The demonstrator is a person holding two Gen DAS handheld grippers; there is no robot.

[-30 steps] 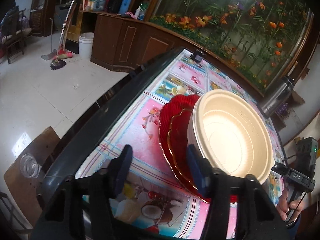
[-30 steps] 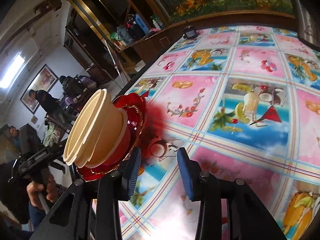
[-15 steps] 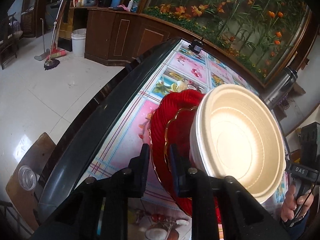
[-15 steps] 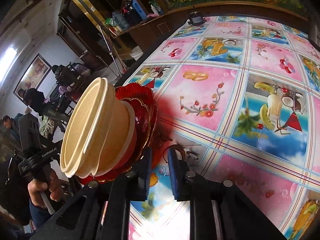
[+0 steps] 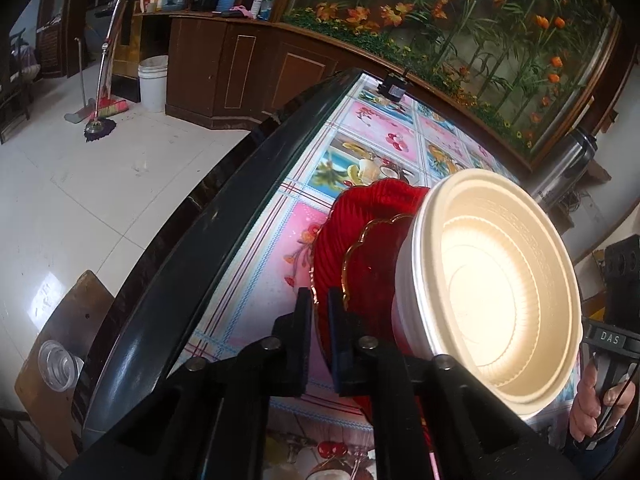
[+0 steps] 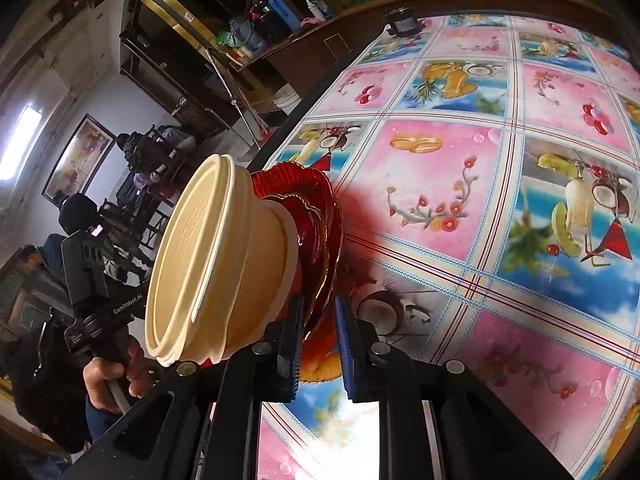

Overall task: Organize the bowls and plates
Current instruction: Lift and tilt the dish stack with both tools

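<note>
A stack of red glass plates (image 5: 360,224) with gold rims carries nested cream bowls (image 5: 500,292) on top. My left gripper (image 5: 319,300) is shut on the near rim of the red plates. In the right wrist view the same red plates (image 6: 320,208) and cream bowls (image 6: 216,256) stand to the left, seen from the side. My right gripper (image 6: 319,320) is shut on the plates' opposite rim. Whether the stack is off the table cannot be told.
The table (image 6: 500,184) has a colourful fruit-print cloth and a dark curved edge (image 5: 208,240). A small black device (image 6: 402,24) sits at its far end. A steel flask (image 5: 564,172) stands behind the stack. A wooden stool with a glass (image 5: 60,360) is beside the table.
Both grippers moved in from either side and shut on the rim of the red plate stack. The stack now looks closer and larger in both views.
</note>
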